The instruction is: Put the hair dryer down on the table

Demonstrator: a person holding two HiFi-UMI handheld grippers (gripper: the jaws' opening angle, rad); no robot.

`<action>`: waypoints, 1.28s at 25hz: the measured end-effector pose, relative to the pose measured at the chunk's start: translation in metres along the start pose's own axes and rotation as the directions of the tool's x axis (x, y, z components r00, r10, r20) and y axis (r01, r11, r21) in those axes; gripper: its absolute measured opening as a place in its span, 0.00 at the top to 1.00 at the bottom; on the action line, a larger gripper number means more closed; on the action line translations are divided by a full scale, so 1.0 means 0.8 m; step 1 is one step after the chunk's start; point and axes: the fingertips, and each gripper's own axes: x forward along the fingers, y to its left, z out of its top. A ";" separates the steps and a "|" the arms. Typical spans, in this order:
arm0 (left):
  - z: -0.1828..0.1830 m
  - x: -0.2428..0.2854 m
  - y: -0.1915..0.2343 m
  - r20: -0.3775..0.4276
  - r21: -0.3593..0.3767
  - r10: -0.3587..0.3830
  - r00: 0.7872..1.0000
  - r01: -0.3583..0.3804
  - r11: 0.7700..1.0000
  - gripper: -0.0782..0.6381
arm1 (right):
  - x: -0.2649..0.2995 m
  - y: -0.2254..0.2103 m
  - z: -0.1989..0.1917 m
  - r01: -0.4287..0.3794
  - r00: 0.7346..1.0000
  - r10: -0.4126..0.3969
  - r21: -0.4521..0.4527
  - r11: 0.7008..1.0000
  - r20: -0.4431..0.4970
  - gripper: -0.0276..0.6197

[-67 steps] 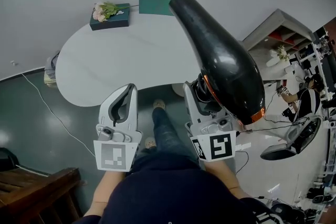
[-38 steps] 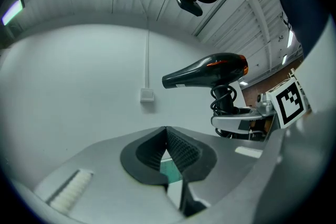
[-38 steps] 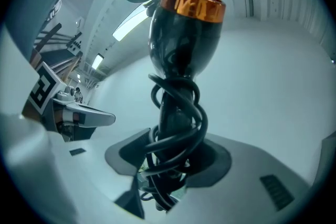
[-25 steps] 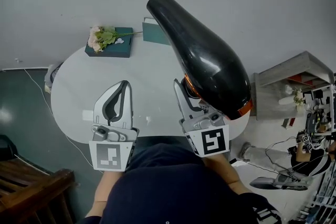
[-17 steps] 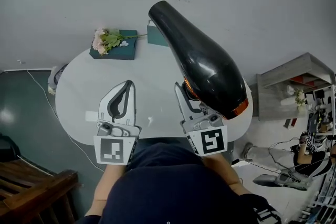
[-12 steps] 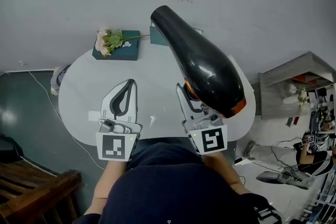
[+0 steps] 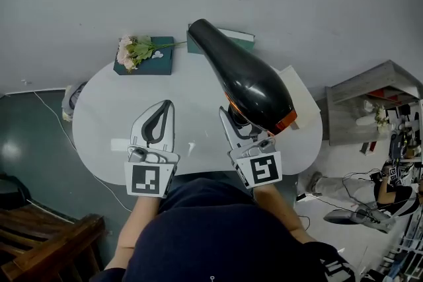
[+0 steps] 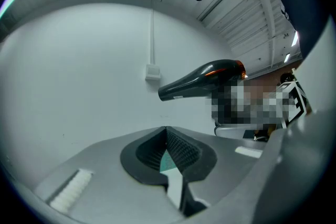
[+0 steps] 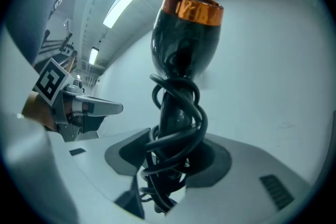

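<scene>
Right gripper [image 7: 232, 123] hangs over the white table [image 7: 109, 109], pinching the handle of the hair dryer [image 7: 248, 79], which is in the air and not yet on the table. Its heavy body rises above the jaws, nozzle slanting toward the table's far edge. That top-heavy load may pivot in the grip or roll once released. The cord [image 9: 176, 128] wound round the handle could slip under the pads. Left gripper [image 7: 157, 117] is pressed together, empty.

Hair dryer [image 7: 248, 79] in right tool [image 9: 169, 165] above table [image 7: 106, 122]; flower box [image 7: 162, 63] at far-left edge.
</scene>
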 end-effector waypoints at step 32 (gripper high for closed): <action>-0.073 0.025 -0.005 -0.094 0.009 -0.055 0.994 0.056 0.998 0.88 | 0.016 0.013 -0.125 -0.070 0.976 0.106 0.185 0.980 -0.193 0.63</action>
